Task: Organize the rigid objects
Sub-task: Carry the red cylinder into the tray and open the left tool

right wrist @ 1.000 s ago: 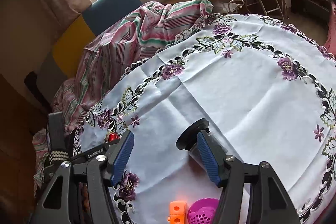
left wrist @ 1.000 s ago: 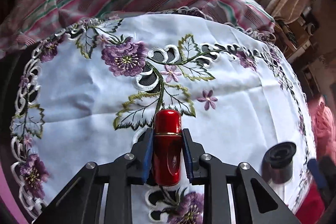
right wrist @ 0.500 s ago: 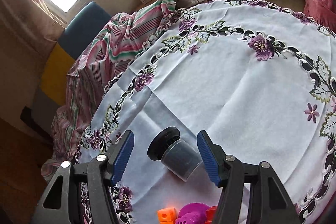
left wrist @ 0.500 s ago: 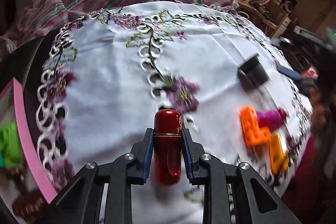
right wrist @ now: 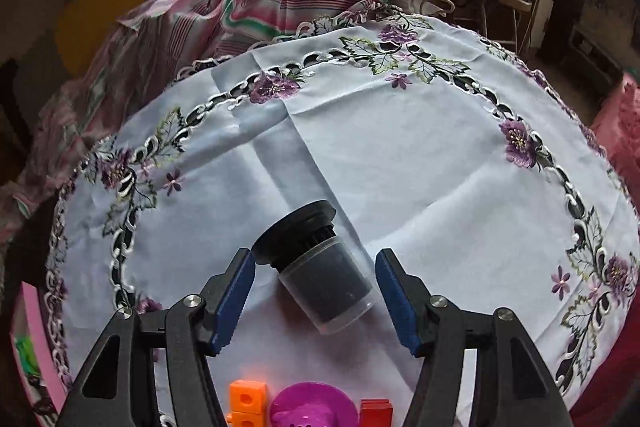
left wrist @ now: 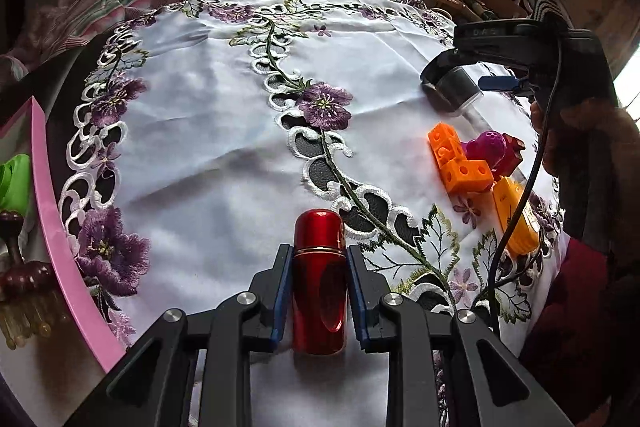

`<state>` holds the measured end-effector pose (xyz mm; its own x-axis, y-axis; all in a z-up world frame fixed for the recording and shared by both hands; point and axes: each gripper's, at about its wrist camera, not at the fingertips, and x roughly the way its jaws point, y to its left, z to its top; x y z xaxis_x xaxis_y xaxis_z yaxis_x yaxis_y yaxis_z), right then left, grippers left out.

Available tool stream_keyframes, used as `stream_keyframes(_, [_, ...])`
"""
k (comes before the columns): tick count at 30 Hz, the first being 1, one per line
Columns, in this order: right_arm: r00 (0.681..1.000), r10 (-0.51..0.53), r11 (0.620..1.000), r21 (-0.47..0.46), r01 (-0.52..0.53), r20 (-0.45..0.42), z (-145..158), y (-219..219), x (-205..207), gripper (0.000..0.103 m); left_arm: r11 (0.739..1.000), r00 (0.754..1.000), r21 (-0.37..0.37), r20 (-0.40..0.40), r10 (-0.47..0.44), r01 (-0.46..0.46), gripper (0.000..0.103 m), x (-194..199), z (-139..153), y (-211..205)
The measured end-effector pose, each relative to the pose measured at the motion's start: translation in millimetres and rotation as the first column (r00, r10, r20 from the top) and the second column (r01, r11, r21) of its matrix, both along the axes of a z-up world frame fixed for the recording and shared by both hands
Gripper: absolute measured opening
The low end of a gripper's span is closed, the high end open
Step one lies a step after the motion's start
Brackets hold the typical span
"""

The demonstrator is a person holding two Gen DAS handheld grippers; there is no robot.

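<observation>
Left gripper (left wrist: 319, 277) clamps the glossy red metal cylinder (left wrist: 319, 281) over the white floral-embroidered tablecloth (left wrist: 208, 131); right gripper (right wrist: 316, 291), jaws wide, straddles the lying black-capped clear jar (right wrist: 320, 275); striped cloth (right wrist: 260, 7) heaped behind.

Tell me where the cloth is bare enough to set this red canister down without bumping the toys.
Free: the white cloth ahead of the left gripper and its red canister, between the purple flower and the pink tray.
Crowded: the right edge, where the orange block, magenta toy and yellow piece cluster beside the dark jar under the right gripper.
</observation>
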<state>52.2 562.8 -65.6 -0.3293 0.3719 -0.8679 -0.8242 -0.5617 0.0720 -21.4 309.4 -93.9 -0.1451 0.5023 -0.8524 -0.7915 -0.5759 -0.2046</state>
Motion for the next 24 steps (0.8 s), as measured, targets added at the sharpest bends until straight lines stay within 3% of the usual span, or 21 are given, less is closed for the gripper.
stream_keyframes(6, [0.987, 0.057, 0.997, 0.050, -0.065, 0.148, -19, -4, -18, 0.064, 0.999, 0.999, 0.032, 0.047, 0.013, -0.015, 0.027, -8, -3, -4])
stream_keyframes(7, [0.985, 0.061, 0.997, 0.044, -0.069, 0.159, -21, -4, -20, 0.062, 0.999, 0.998, 0.036, 0.058, 0.020, -0.022, 0.027, -9, -4, -5])
stream_keyframes(8, [0.984, 0.064, 0.997, 0.039, -0.072, 0.165, -24, -4, -21, 0.054, 0.999, 0.998, 0.040, 0.066, 0.025, -0.028, 0.027, -11, -5, -5])
stream_keyframes(9, [0.985, 0.063, 0.997, 0.036, -0.070, 0.162, -25, -4, -21, 0.045, 0.999, 0.997, 0.042, 0.070, 0.029, -0.032, 0.027, -11, -6, -5])
stream_keyframes(12, [0.991, 0.100, 0.995, 0.009, -0.101, 0.085, -20, -9, -23, 0.044, 0.998, 0.997, 0.048, 0.070, 0.036, -0.039, 0.027, -11, -8, -5])
stream_keyframes(15, [0.969, 0.248, 0.969, -0.017, -0.248, -0.020, -11, -31, -38, 0.044, 0.997, 0.998, 0.057, 0.049, 0.040, -0.042, 0.027, -7, -8, -6])
stream_keyframes(21, [0.897, 0.440, 0.894, -0.070, -0.442, -0.033, -24, -69, -66, 0.044, 0.997, 0.999, 0.063, 0.000, 0.040, -0.039, 0.027, -1, -9, -6])
stream_keyframes(24, [0.891, 0.454, 0.888, -0.080, -0.453, 0.002, -32, -74, -74, 0.044, 0.997, 0.999, 0.066, -0.009, 0.035, -0.034, 0.027, 0, -10, -6])
